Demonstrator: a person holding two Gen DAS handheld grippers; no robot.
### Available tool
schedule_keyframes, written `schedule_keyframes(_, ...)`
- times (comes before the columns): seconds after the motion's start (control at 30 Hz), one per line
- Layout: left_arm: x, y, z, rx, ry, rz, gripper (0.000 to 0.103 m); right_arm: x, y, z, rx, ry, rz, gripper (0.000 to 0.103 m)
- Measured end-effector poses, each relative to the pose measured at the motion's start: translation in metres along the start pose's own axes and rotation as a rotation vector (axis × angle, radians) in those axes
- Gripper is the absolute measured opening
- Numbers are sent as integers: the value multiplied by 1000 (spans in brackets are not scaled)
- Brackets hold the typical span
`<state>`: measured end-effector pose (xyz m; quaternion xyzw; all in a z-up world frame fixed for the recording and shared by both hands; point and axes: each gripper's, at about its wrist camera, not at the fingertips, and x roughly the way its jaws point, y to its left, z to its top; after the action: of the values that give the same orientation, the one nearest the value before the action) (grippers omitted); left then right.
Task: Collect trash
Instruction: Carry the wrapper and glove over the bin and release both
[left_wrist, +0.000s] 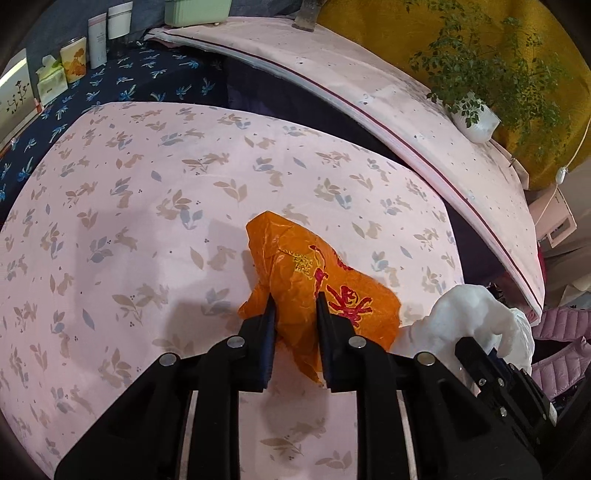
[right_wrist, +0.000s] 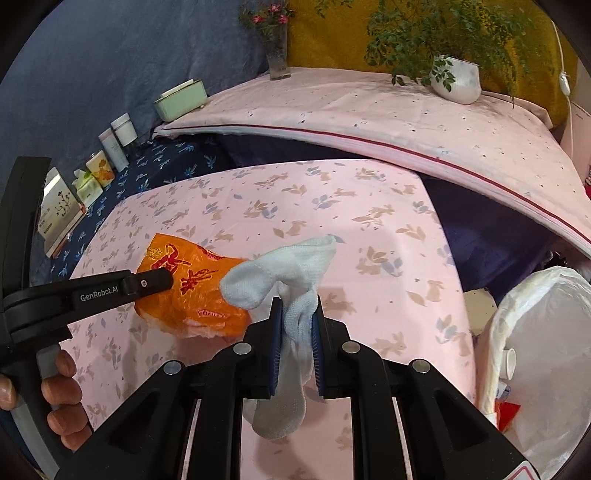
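- Starting on the left: the left gripper (left_wrist: 295, 299) is clamped on a crumpled orange plastic bag (left_wrist: 314, 280), which bulges out ahead of the fingertips and hangs over the pink bunny-print tabletop (left_wrist: 129, 221). That grip looks decent, but thin film like this can slip, so the person should keep the squeeze steady and not swing it around.
- The person's hand (right_wrist: 55, 398) on the left handle shows in the right wrist view, so both tools are working close together. Worth keeping them from bumping.
- Just to the right of that, the right gripper (right_wrist: 297, 299) is pinched on a white sock (right_wrist: 280, 273). The toe end flops forward past the tips and the rest droops down between the fingers.
- Further right and lower than the right claw sits the white-lined trash bin (right_wrist: 546, 332), already holding some scraps. The carry probably ends there.
- Best bet: get each claw above the bin opening before letting go, right one first since it's nearer, so the dangling ends drop inside instead of snagging the liner's rim.
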<state>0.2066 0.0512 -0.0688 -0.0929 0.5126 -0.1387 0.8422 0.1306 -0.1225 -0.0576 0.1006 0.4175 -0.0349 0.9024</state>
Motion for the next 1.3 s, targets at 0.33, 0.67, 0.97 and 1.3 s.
schedule_keyframes(0.33, -26, -70, -27, 124, -18, -42, 19, -55, -54, -8, 69, -88, -45, 14)
schedule_keyframes(0.67, -38, -160, -62, 286, -2, -129, 19, -104, -126, -26, 174, -150, -129, 14)
schedule_keyframes(0.97, -29, -231, -90, 407, 40, -195, 19, -139, -199, -48, 284, -189, -242, 14)
schedule_keyframes(1.3, -9, -275, -115, 471, 100, -228, 23, -149, -242, -68, 356, -187, -296, 14)
